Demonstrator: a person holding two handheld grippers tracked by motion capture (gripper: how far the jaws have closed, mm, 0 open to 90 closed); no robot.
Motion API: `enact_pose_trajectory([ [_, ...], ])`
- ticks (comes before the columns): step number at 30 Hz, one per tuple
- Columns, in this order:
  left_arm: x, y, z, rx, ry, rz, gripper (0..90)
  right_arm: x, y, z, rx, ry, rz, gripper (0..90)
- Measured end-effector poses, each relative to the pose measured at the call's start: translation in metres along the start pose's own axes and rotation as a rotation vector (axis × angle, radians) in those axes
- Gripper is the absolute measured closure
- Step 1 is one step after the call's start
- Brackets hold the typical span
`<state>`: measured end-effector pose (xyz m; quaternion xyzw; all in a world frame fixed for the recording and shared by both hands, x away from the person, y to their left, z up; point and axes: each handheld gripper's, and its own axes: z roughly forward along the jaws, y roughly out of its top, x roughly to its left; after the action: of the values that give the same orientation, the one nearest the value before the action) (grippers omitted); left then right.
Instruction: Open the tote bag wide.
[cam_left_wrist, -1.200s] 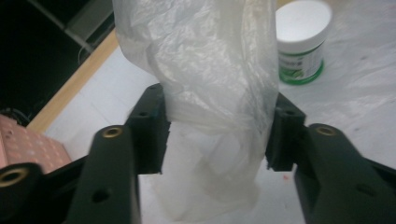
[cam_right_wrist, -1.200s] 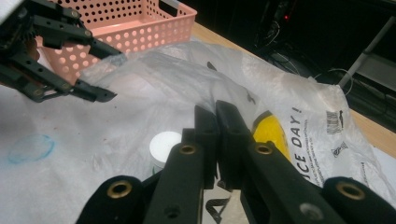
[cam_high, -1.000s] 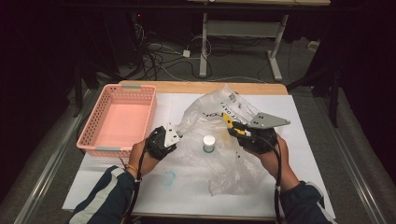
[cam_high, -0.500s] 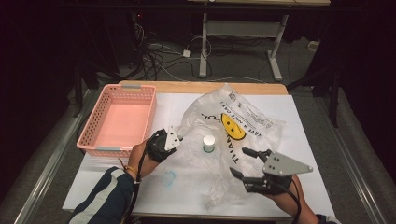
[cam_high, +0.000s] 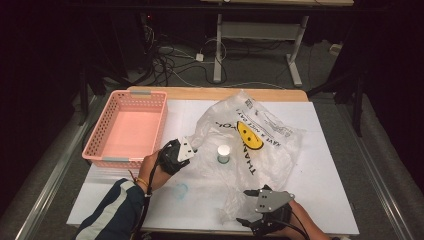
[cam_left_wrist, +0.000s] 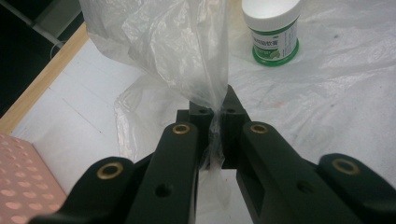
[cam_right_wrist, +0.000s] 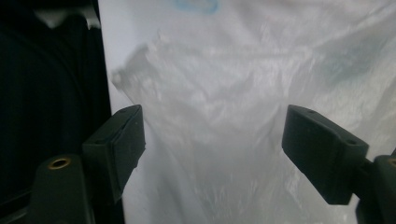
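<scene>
A clear plastic bag (cam_high: 265, 145) with a yellow smiley print lies spread on the white table. A small white jar with a green label (cam_high: 223, 153) stands upright on or under the plastic at its left part; in the left gripper view the jar (cam_left_wrist: 272, 30) is at the top. My left gripper (cam_high: 189, 148) is shut on the bag's left edge, and a pinched fold of film (cam_left_wrist: 205, 70) rises from between its jaws. My right gripper (cam_high: 250, 206) sits at the front edge, open, jaws either side of the bag's near corner (cam_right_wrist: 210, 140).
A pink plastic basket (cam_high: 127, 128) stands at the table's left. A faint blue ring mark (cam_high: 181, 190) is on the white tabletop (cam_high: 330, 175) near the left forearm. Dark floor with cables and a desk frame lies beyond the table's far wooden edge (cam_high: 200, 93).
My right gripper has drawn back from the bag's middle to the table's front edge, over the bag's near corner. The left gripper has stayed in place holding the film.
</scene>
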<state>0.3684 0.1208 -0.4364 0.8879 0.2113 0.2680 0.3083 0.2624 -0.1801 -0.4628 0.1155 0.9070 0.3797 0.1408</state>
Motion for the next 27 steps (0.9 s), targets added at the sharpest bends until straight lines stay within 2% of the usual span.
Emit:
enact_pose_trajectory([
  [3,0.000,-0.001,0.000,0.001,-0.002,-0.003,85.7,-0.003,-0.006,0.010,0.072,-0.024,-0.012,23.7],
  [5,0.001,-0.001,0.000,0.001,-0.002,-0.006,85.6,-0.004,-0.009,0.012,0.093,-0.046,-0.023,38.0],
  [7,0.000,-0.001,0.001,0.001,0.000,-0.007,85.6,-0.006,-0.009,0.012,0.091,-0.021,-0.019,54.3],
  [9,0.000,-0.001,0.001,0.002,-0.003,-0.007,85.7,-0.008,-0.009,0.012,0.092,-0.027,-0.008,67.6],
  [11,0.000,-0.001,0.001,-0.002,-0.001,-0.005,85.7,-0.009,-0.009,0.012,0.111,-0.060,-0.011,78.2],
  [13,0.000,-0.001,0.000,-0.006,0.001,-0.004,85.6,-0.012,-0.009,0.009,0.105,-0.081,-0.012,84.8],
  [16,0.002,-0.002,-0.002,-0.022,0.002,-0.010,85.6,-0.015,-0.006,0.002,0.063,-0.148,-0.019,87.7],
  [20,0.004,-0.003,-0.004,-0.036,0.002,-0.021,85.6,-0.020,-0.002,-0.009,-0.006,-0.211,-0.009,88.9],
  [24,0.006,-0.005,-0.006,-0.048,0.002,-0.038,85.7,-0.025,0.000,-0.015,-0.049,-0.247,-0.010,88.9],
  [27,0.007,-0.007,-0.007,-0.056,-0.005,-0.052,85.7,-0.030,0.001,-0.016,-0.066,-0.251,-0.002,89.0],
])
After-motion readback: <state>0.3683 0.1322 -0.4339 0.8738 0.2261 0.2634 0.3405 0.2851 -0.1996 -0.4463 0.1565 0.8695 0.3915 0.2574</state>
